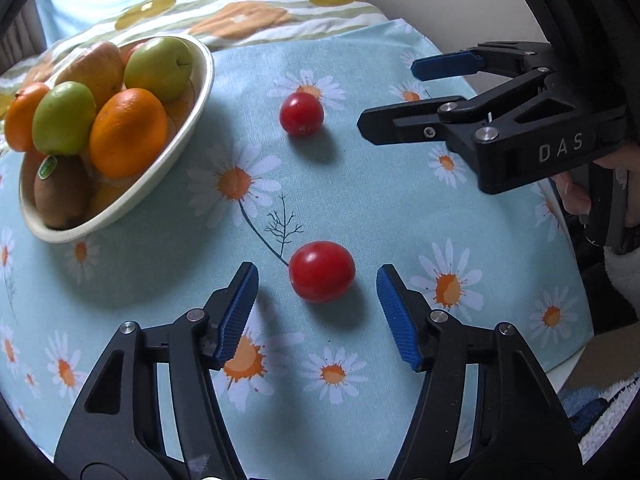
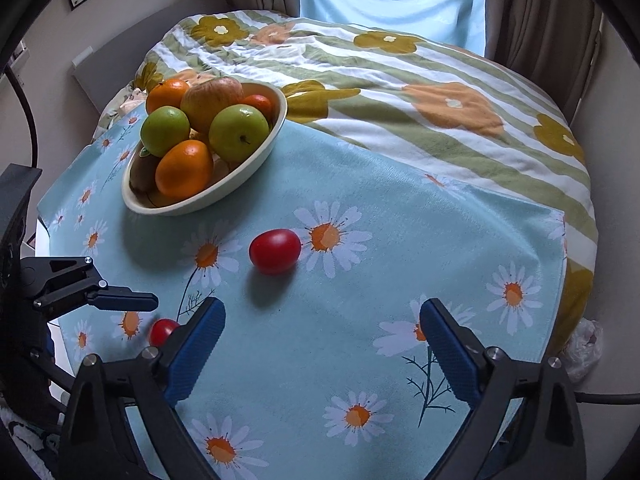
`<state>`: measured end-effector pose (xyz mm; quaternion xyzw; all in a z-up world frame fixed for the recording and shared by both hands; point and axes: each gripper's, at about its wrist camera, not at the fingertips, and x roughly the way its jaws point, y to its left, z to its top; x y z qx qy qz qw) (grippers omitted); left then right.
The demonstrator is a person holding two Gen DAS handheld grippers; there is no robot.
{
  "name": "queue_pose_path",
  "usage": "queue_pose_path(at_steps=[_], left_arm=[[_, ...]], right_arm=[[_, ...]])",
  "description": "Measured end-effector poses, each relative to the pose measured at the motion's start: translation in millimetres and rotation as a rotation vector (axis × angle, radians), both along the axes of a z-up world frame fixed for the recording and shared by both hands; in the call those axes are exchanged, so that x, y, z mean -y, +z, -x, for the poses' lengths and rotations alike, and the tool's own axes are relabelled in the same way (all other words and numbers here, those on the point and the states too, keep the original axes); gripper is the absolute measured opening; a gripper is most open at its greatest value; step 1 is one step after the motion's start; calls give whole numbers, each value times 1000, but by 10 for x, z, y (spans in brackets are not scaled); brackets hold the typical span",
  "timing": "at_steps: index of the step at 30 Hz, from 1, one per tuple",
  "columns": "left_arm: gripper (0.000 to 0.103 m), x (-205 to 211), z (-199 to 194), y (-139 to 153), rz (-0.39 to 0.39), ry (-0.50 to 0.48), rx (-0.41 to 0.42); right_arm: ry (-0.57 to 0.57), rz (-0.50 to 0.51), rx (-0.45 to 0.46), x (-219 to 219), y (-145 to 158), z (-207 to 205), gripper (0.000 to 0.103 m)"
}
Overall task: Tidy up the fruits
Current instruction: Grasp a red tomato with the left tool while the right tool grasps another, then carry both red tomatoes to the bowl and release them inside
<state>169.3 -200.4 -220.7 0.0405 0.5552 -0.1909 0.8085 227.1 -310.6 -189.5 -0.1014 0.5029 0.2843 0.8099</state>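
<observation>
Two tomatoes lie loose; both grippers' jaws gape, holding nothing

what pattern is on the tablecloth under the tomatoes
Light blue tablecloth printed with white daisies with orange centres; clearest in the right wrist view.

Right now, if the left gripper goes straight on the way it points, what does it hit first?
Probably the nearer red tomato, which lies between the left gripper's open fingers and a little ahead, untouched. Depth is unclear; it could reach the daisy tablecloth first.
</observation>
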Motion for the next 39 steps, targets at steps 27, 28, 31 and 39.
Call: queue_pose_path(at_steps=[27,28,31,39], left_arm=[[39,-170,-58,-17,-26,100,10],[39,-196,-57,-16,-28,106,10],[39,-272,-55,-11,-31,126,13],[39,-473,-42,110,-18,179,39]], right_arm=[[110,-28,-25,-402,-252,-184,50],[112,-29,-23,-414,-256,-190,48],[118,-21,-13,-453,-257,-193,36],[97,-36,-3,-453,-160,-206,33]])
